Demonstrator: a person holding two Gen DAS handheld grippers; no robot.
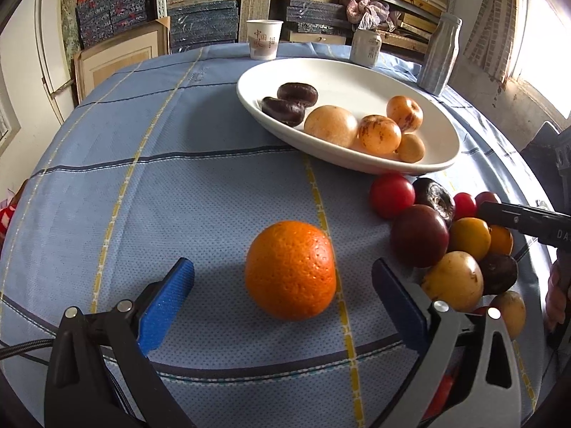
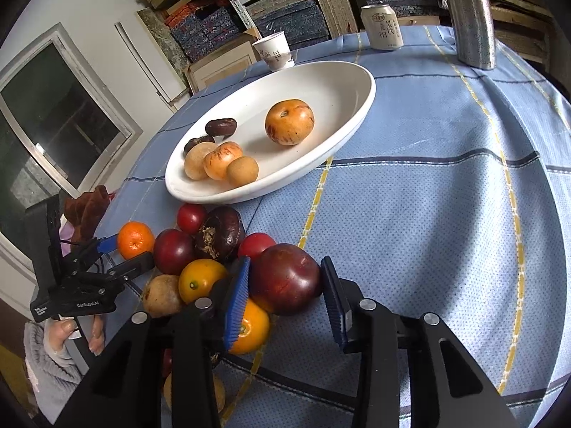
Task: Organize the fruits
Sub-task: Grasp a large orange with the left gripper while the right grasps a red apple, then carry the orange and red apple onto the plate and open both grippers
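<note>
- The right gripper (image 2: 285,290) has its ribbed blue pads (image 2: 237,299) clamped on a glossy, dark red plum (image 2: 287,278) at the edge of the fruit pile (image 2: 200,264); both pads meet the plum's sides.
- The left gripper (image 1: 282,285) stands with its jaws wide apart, textured blue pads (image 1: 166,305) on either side of a round orange (image 1: 291,269) with dimpled peel, touching neither side.
- The orange rests on the blue woven tablecloth (image 1: 178,196), apart from the pile.
- Both grippers tilt downward toward the table. In the right wrist view a hand (image 2: 76,335) in a grey knitted sleeve grasps the left gripper's handle.
- The pile holds smooth red, yellow and dark wrinkled fruits, just beside the oval white plate (image 2: 357,107).
- The plate, glazed and shallow, carries pale orange fruits and two dark ones.
- A paper cup (image 1: 264,39), a can (image 2: 382,26) and a metal bottle (image 2: 471,18) stand beyond the plate.
</note>
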